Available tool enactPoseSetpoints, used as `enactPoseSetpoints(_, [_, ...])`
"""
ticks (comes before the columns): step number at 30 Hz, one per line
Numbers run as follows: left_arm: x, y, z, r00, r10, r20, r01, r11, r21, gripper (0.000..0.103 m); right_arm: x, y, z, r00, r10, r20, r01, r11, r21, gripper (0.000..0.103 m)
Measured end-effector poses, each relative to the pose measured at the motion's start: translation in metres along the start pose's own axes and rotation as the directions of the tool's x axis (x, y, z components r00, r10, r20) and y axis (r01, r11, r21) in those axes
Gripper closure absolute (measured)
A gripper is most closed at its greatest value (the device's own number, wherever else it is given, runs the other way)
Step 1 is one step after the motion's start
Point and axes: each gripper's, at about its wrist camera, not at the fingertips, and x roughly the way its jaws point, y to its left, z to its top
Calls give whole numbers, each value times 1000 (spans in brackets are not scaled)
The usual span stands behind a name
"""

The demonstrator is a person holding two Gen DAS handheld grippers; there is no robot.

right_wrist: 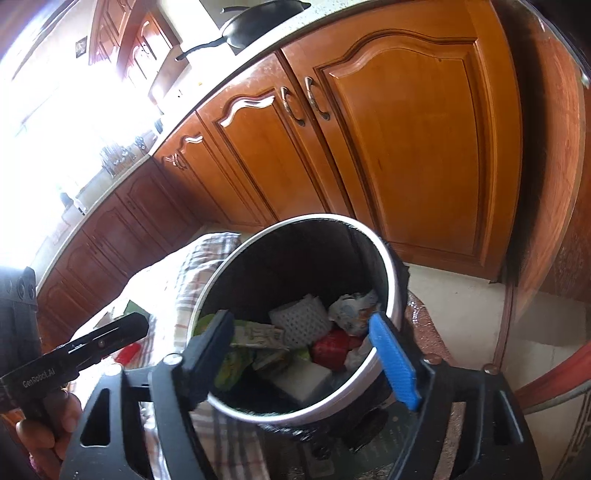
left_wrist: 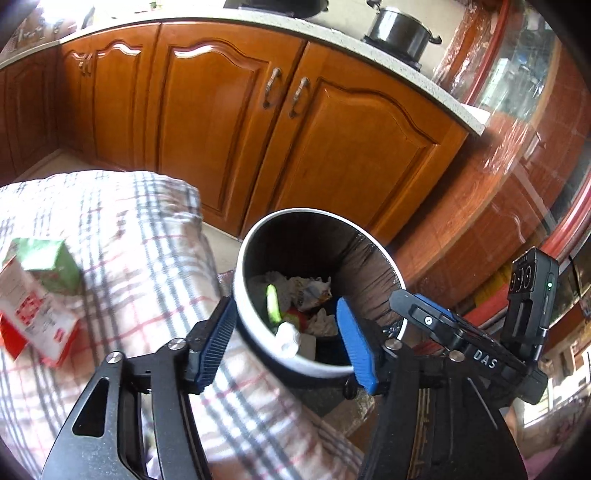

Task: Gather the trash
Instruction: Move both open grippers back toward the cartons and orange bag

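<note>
A round trash bin (left_wrist: 255, 336) with a white rim and black liner stands beside the table and holds crumpled paper, a green wrapper (left_wrist: 272, 303) and other trash. My left gripper (left_wrist: 286, 334) is open above the bin's near rim. A white wad (left_wrist: 289, 338) shows between its fingers and touches neither pad. My right gripper (right_wrist: 304, 350) is open over the same bin (right_wrist: 384, 266), nothing between its pads. Below it lie a white dotted paper roll (right_wrist: 299, 321), a red wrapper (right_wrist: 328, 347) and green packets (right_wrist: 236, 363). On the checked tablecloth (left_wrist: 122, 229) lie a green carton (left_wrist: 51, 264) and a red-and-white box (left_wrist: 33, 321).
Wooden cabinet doors (left_wrist: 221, 122) run behind the bin under a pale counter (left_wrist: 332, 33) with a dark pot (left_wrist: 400, 31); a black pan (right_wrist: 258, 22) sits there too. A hand (right_wrist: 48, 424) holds the left gripper's handle. A pale floor (right_wrist: 454, 314) lies right of the bin.
</note>
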Motion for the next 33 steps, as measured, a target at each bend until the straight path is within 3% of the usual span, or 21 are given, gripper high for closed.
enactPoseSetpoints(4, [-21, 14, -11, 1000, 14, 21, -14, 1000, -27, 43, -5, 18, -13, 1000, 27, 4, -27, 1000, -17, 10])
enactPoseSetpoints(19, [-92, 85, -58, 991, 114, 63, -106, 987, -119, 42, -8, 75, -58, 993, 113, -45, -115, 992, -55, 9])
enactPoseSetpoints(33, [-117, 160, -84, 972, 228, 54, -211, 952, -220, 42, 2, 140, -88, 974, 186, -126, -203, 969, -142, 9])
